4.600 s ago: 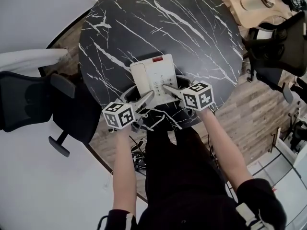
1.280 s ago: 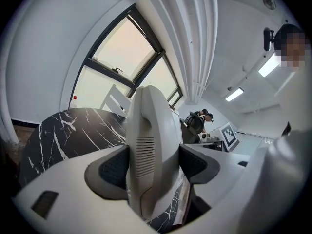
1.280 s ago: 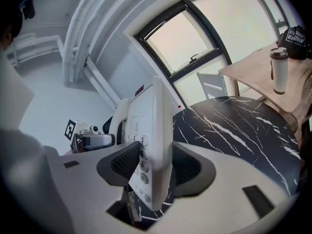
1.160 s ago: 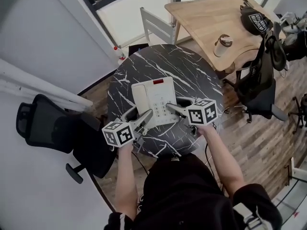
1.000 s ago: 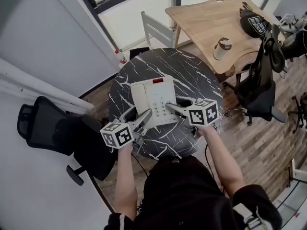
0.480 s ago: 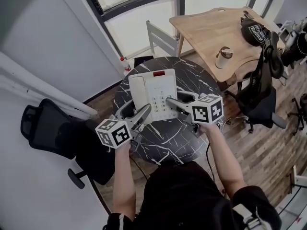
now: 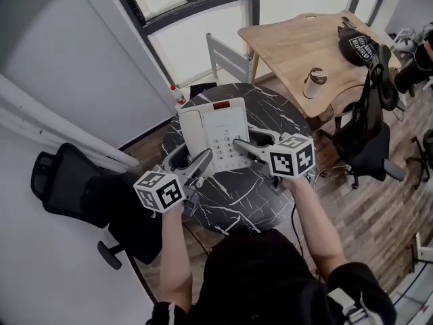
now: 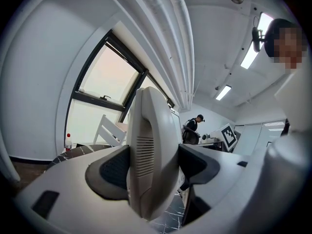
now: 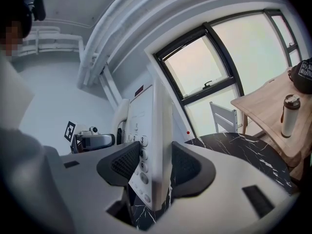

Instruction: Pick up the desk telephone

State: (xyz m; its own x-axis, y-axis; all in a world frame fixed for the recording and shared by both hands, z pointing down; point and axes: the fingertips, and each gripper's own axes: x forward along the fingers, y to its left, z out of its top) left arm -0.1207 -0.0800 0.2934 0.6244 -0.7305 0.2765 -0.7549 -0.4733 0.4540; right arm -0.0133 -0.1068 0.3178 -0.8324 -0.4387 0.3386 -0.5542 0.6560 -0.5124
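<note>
ok, desk telephone (image 7: 215, 134) is white with the handset in its cradle, clamped at its near end by both tools: left gripper (image 7: 197, 160) has its jaws spread fairly wide, pads pressed on the handset side, and right gripper (image 7: 245, 145) is narrower, pads pinching the keypad-side edge. phone sticks out forward of both grippers, held above the round black marble table (image 7: 237, 198), not resting on it. around that: black office chair (image 7: 74, 188) at left, wooden desk (image 7: 304, 39) with a tumbler (image 7: 312, 81) at right, big window (image 7: 196, 19) ahead, wood plank floor (image 7: 379, 202).
</note>
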